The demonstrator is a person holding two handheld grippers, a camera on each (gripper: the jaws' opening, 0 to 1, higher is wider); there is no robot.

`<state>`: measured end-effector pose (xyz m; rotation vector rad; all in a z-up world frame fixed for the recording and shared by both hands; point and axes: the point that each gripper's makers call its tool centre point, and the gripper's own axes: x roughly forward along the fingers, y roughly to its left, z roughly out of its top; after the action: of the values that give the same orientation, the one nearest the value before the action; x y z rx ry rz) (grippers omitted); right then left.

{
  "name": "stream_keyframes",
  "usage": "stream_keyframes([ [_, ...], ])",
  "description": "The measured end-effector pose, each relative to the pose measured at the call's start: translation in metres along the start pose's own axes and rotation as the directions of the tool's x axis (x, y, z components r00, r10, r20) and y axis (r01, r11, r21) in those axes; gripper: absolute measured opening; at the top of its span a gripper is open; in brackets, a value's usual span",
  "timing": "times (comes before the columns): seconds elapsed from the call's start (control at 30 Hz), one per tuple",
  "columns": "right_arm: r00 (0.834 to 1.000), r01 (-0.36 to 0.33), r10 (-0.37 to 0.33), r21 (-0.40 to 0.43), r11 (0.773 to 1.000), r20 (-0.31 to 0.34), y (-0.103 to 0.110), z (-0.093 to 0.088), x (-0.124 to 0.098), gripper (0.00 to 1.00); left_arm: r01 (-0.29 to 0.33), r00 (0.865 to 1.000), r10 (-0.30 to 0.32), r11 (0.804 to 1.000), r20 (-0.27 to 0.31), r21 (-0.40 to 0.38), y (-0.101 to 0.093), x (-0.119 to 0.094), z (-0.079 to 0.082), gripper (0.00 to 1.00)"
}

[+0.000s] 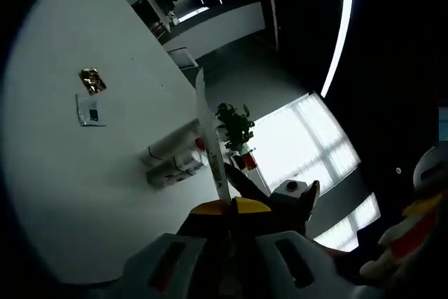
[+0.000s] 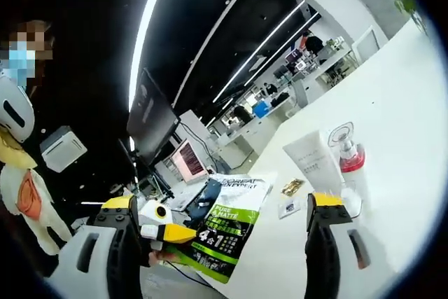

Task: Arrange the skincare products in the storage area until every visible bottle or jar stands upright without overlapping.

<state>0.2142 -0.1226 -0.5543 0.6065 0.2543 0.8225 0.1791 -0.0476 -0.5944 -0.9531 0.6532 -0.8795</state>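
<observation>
A white squeeze tube (image 2: 313, 160) and a clear pump bottle with a red collar (image 2: 348, 155) stand upright side by side on the white surface (image 2: 392, 103), just ahead of the right gripper (image 2: 231, 225), the nearer one, its jaws spread wide and empty. A green-and-white product box (image 2: 227, 232) lies flat between those jaws. The left gripper (image 1: 227, 208) holds its jaws closed, with nothing visible between them, and the tube lies farther off beyond its tips.

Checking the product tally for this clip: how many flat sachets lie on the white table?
2: a gold sachet and a white sachet right beside it on the table, away from the tube and bottle. Others may be hidden.
</observation>
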Motion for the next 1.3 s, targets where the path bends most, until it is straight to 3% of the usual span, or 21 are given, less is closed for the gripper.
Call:
stream_keyframes([
  [0.27,0.997,0.06,-0.062,-0.052,0.997,-0.041,-0.015,-0.009,-0.009,1.0,-0.045,0.999,0.045,0.999,-0.029,-0.01,0.024,0.009,-0.002,0.0],
  [0.47,0.986,0.113,-0.127,-0.131,0.985,-0.105,-0.028,-0.022,-0.018,1.0,-0.084,0.995,0.083,0.996,-0.046,-0.011,0.044,0.017,-0.001,0.0],
  [0.9,0.968,0.215,-0.232,-0.158,0.964,-0.096,-0.046,-0.03,-0.038,1.0,-0.157,0.984,0.155,0.987,-0.09,-0.016,0.09,0.032,0.0,0.0],
  [1.3,0.957,0.241,-0.267,-0.203,0.949,-0.114,-0.05,-0.035,-0.042,1.0,-0.204,0.97,0.201,0.979,-0.136,-0.009,0.12,0.046,-0.002,0.0],
])
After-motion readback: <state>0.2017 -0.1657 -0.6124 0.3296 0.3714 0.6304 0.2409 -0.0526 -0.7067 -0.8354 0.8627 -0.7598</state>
